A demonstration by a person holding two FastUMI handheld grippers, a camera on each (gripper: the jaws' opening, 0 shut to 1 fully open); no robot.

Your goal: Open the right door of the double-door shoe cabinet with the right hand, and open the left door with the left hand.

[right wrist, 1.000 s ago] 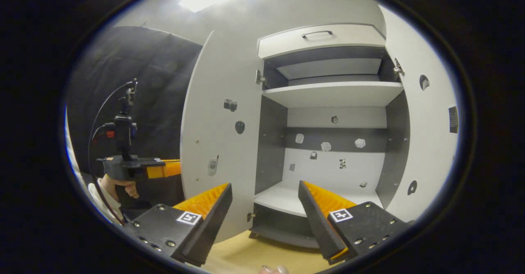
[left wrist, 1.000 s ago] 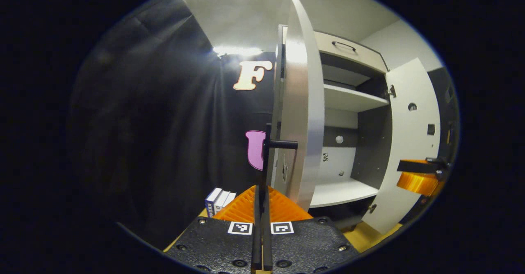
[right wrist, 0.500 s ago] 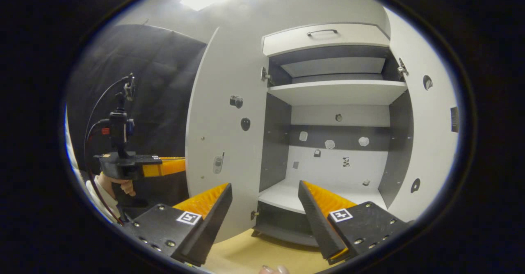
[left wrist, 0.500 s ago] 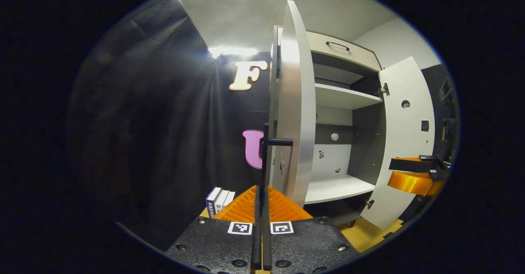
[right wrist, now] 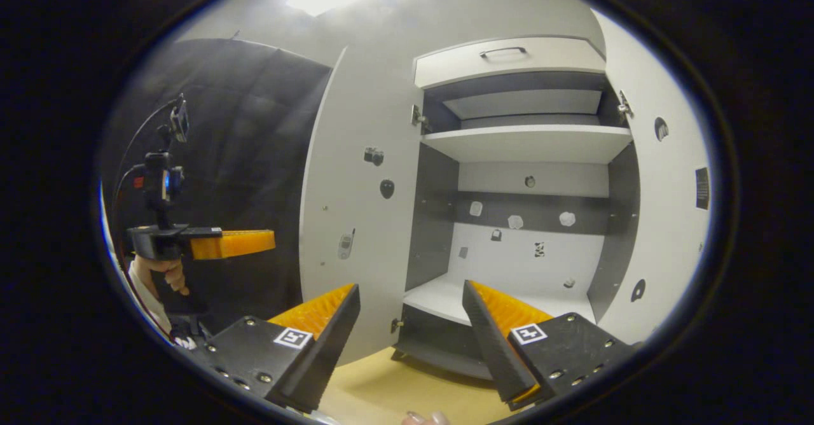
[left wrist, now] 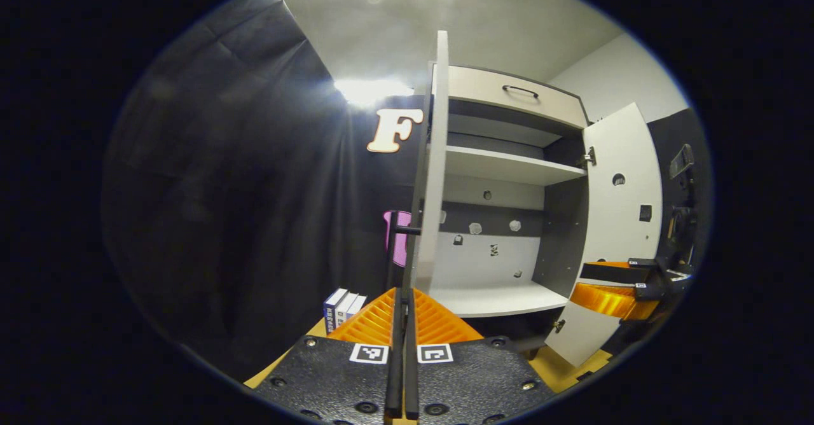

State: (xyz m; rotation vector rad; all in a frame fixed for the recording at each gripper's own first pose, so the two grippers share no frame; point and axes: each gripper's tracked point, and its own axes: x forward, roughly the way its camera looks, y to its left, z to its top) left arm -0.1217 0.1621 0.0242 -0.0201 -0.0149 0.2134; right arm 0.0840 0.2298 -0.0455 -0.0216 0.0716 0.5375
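Cabinet: the pale grey double-door shoe cabinet point(right wrist: 521, 221) with dark inner side walls stands open, its white shelves bare.
Left door: the flat grey panel left door point(left wrist: 434, 164) is swung out from the cabinet's left side; the left gripper view catches it almost edge-on, its thin black bar handle point(left wrist: 397, 247) facing the curtain.
Right door: the matching grey right door point(right wrist: 668, 196) stands wide at the cabinet's right side.
Left gripper: the left gripper point(left wrist: 402, 323) has its fingers pressed together with no gap; in the right gripper view it sits apart from the left door, so it seems to clasp nothing.
Right gripper: the right gripper point(right wrist: 410, 329) is spread wide, empty, aimed at the cabinet's lower shelf.
Floor: tan boards point(right wrist: 394, 387) run under the cabinet's front.
Stage, by my reckoning: both doors look opened and the job is about finished.
Doing it well: draw both grippers straight back from the cabinet, clear of the door edges, without nudging either door back toward shut.
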